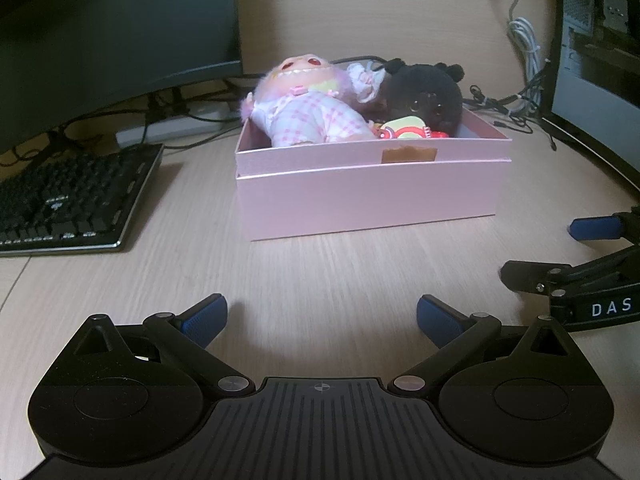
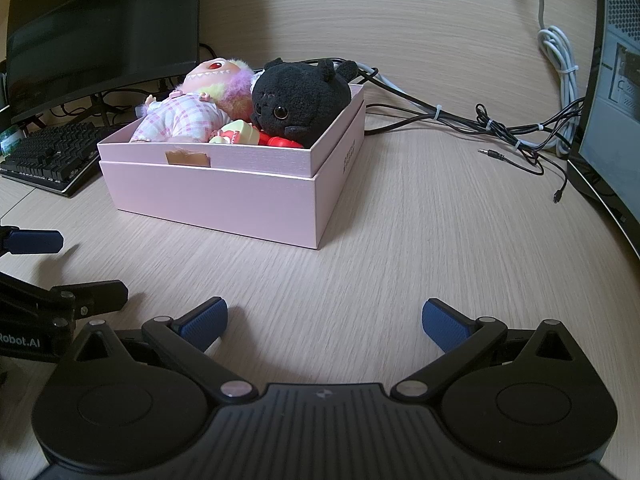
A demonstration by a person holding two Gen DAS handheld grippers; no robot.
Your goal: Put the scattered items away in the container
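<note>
A pink box stands on the wooden desk. Inside lie a pink doll in a checked outfit, a black plush cat and small red and yellow toys. My left gripper is open and empty, low over the desk in front of the box. My right gripper is open and empty, in front of the box's right corner. Each gripper shows at the edge of the other's view, the right gripper and the left gripper.
A black keyboard lies left of the box, under a monitor. Tangled cables and a white cable lie behind and right. A computer case stands at the right edge.
</note>
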